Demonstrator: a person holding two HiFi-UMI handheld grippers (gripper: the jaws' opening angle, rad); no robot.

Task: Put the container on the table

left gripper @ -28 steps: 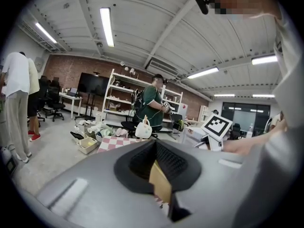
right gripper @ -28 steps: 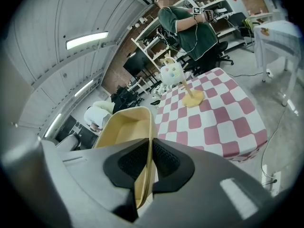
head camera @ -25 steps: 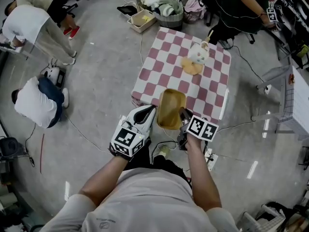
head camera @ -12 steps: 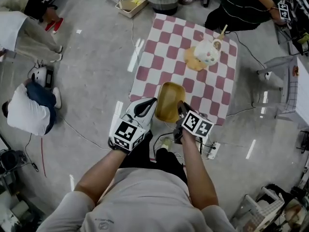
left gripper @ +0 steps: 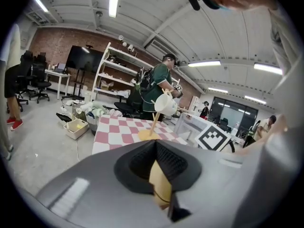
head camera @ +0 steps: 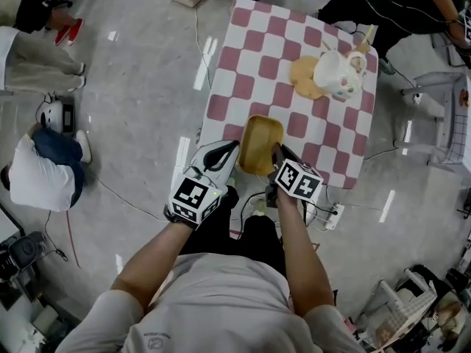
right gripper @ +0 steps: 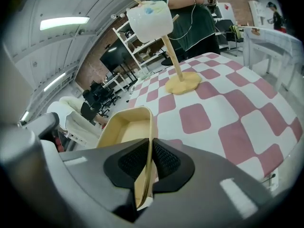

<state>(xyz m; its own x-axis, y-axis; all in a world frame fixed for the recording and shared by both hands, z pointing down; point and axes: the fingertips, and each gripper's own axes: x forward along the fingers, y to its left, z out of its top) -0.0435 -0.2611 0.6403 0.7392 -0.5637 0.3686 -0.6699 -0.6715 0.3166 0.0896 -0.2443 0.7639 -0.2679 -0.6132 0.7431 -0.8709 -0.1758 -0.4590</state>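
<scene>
Left hand-held gripper (head camera: 234, 147) and right hand-held gripper (head camera: 277, 151) each pinch the container (head camera: 261, 144), now carried further over the tabletop (head camera: 250, 72) edge; lowering seems next.

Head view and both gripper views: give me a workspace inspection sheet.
Surface: table, red-and-white checked cloth.
Job's things: yellow container at the table's near edge, held by both side rims; contact with the cloth cannot be told.
Clutter: tilted white mug ornament on a stick, far right of the table.
Grippers: left gripper shut on the left rim; right gripper shut on the right rim.
Cables: power strip on the floor.
Surroundings: crouching person at left; another person beyond the table.
</scene>
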